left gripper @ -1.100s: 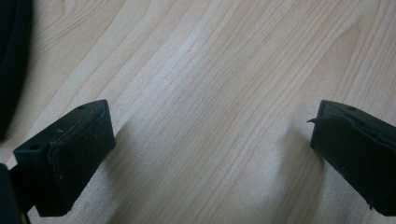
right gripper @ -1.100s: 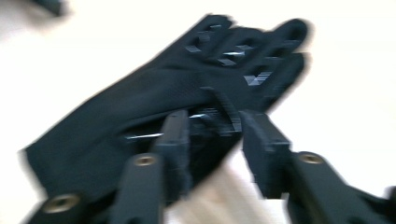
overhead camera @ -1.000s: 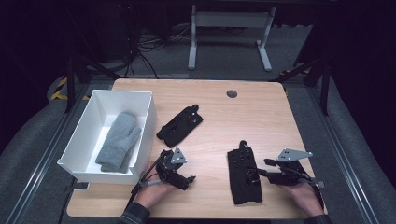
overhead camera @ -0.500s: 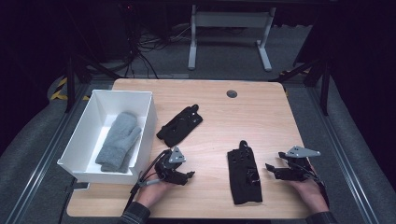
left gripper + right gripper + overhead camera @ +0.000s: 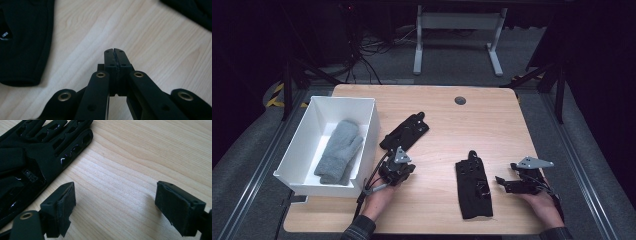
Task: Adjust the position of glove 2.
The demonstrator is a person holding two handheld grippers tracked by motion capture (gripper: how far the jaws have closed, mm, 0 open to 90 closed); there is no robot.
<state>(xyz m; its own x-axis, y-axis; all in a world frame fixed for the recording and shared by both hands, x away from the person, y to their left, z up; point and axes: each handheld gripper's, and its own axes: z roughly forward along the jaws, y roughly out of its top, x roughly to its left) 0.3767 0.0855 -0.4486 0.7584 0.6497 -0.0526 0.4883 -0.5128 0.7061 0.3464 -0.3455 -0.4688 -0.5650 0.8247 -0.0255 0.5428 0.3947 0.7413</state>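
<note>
Two black gloves lie flat on the wooden table [image 5: 447, 125], one near the middle [image 5: 404, 132] and one nearer the front [image 5: 473, 185]. My left gripper [image 5: 404, 172] sits just in front of the middle glove. In the left gripper view its jaws [image 5: 114, 51] have just closed, pressed together with nothing between them, the glove's cuff [image 5: 22, 42] to their left. My right gripper [image 5: 502, 184] rests right of the front glove. Its jaws [image 5: 115, 195] have just been opening and stand wide over bare wood, the glove's fingers [image 5: 50, 140] to their left.
A white bin [image 5: 369, 125] stands on the table's left side with a grey mitten [image 5: 339, 150] inside. A small round grommet [image 5: 460, 100] sits near the far edge. A dark floor and a table frame [image 5: 457, 30] lie beyond.
The left gripper's jaws went from wide open to shut, with the hand staying put. The right gripper drew off slightly to the right of the front glove and its jaws opened wider.
</note>
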